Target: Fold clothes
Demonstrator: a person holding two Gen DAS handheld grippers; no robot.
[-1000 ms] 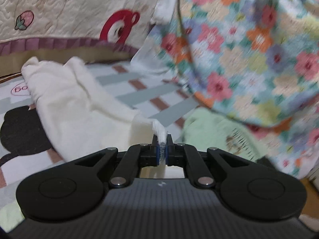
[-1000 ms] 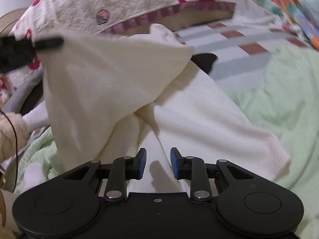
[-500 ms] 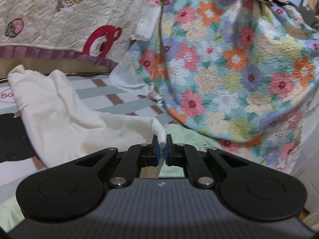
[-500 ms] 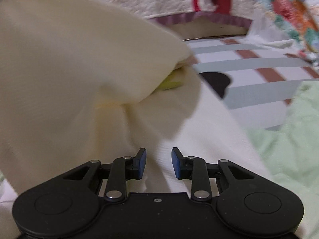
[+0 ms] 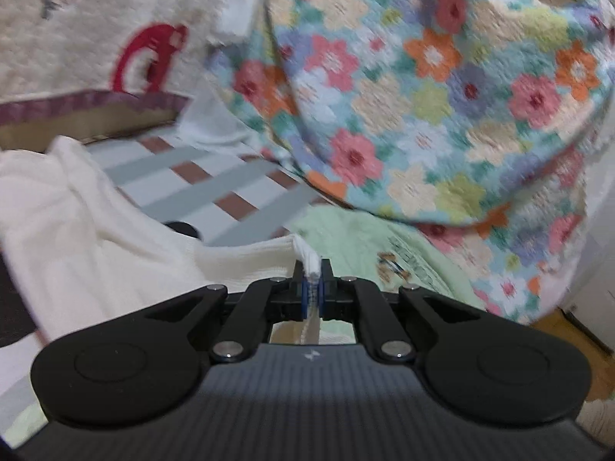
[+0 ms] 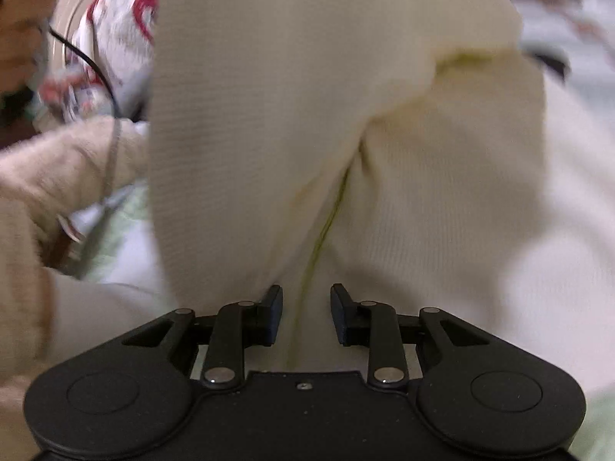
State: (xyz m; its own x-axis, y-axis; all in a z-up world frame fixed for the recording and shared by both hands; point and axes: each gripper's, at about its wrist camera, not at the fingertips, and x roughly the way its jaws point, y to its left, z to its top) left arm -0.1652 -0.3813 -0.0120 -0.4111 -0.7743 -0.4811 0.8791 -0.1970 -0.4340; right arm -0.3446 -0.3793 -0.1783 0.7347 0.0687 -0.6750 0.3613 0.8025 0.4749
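Left wrist view: motion blur smeared the floral quilt (image 5: 442,88) and the cream quilt with red print (image 5: 96,38); lettering at upper left was unreadable. The cream garment (image 5: 96,238) ran off the left edge, and its pinched corner vanished between the left gripper (image 5: 312,292) pads. A small print on the green cloth (image 5: 388,261) was too small to make out.

Right wrist view: the garment filled most of the frame, hiding the bed behind. A blurred sleeve (image 6: 57,176) was cut at the left edge. Right gripper (image 6: 306,315) body covered the garment's lower part.
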